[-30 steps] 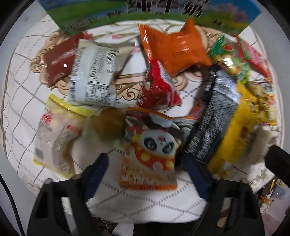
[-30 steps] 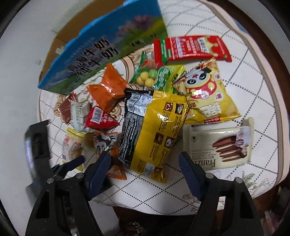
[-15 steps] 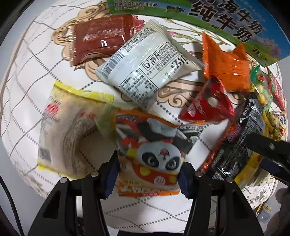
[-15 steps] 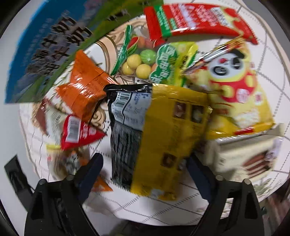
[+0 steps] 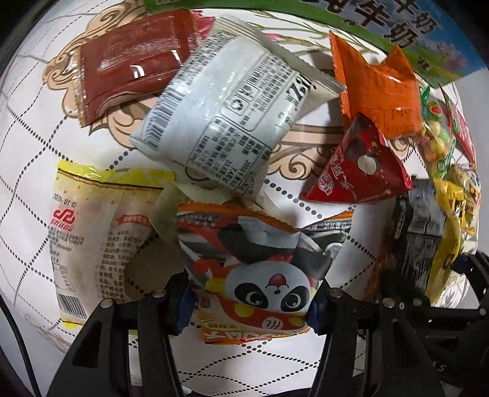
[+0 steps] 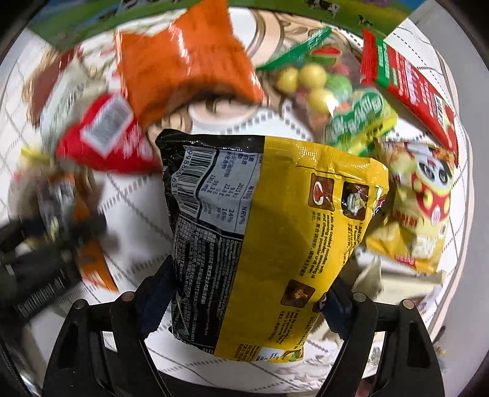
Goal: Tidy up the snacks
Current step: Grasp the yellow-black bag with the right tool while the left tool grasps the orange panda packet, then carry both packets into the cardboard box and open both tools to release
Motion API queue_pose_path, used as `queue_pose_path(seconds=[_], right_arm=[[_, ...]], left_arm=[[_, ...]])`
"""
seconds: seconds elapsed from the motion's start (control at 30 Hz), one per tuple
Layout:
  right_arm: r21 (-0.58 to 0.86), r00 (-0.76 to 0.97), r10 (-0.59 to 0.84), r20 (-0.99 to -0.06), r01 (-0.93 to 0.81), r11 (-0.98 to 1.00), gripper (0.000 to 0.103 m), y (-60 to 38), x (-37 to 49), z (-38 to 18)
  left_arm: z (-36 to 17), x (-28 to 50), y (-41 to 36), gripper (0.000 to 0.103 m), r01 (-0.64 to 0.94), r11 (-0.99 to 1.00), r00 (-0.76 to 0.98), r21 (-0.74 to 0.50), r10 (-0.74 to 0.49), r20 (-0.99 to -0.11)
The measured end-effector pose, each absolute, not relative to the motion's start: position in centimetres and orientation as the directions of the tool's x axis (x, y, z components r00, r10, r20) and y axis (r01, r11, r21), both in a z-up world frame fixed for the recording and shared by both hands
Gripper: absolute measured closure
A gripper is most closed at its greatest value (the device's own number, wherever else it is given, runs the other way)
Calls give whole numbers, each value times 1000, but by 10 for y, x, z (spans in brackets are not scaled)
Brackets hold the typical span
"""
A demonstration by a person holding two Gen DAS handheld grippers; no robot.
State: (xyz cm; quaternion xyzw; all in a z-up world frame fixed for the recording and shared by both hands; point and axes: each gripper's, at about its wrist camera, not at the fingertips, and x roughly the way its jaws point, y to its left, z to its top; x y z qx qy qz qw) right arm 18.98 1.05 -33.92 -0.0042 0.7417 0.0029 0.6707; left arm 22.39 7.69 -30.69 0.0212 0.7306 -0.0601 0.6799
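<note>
My left gripper [image 5: 249, 300] points down and is shut on the lower end of an orange panda snack bag [image 5: 262, 274], with a pad pressing on each side. The bag lies crumpled on the white patterned tablecloth [image 5: 27, 158]. My right gripper [image 6: 244, 293] also points down and straddles a yellow and black noodle bag [image 6: 275, 229]. Its jaws are closing, and both pads touch the bag's side edges. In the left wrist view the noodle bag [image 5: 424, 244] and the right gripper's black frame [image 5: 428, 308] show at the right edge.
Around them lie a white packet [image 5: 226, 122], a brown packet [image 5: 131, 64], an orange bag [image 5: 376, 91], a red triangular packet [image 5: 357, 171] and a pale yellow packet [image 5: 101, 238]. A candy bag [image 6: 330, 88], a red-green pack [image 6: 409, 88] and a yellow panda bag [image 6: 421, 207] lie right. A milk carton box [image 5: 412, 27] stands behind.
The left gripper closed on the orange panda bag and shifted it. The right gripper came down over the noodle bag, rolled, and its fingers now sit at the bag's edges.
</note>
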Motion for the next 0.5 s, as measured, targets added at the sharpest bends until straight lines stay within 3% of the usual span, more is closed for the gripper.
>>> queue_pose_path(seconds=[0.2,0.5], right_arm=[[85,-126,107,-986,166,983,16,-11,190,-353],[163,-18,168,-986,143,976,17,-25,188,-314]], left_arm=[[-304,222,72,49,129,991,-60,-24,-16,-998],[-253,200,78,52,79,996,-38,-42,-39,-999]])
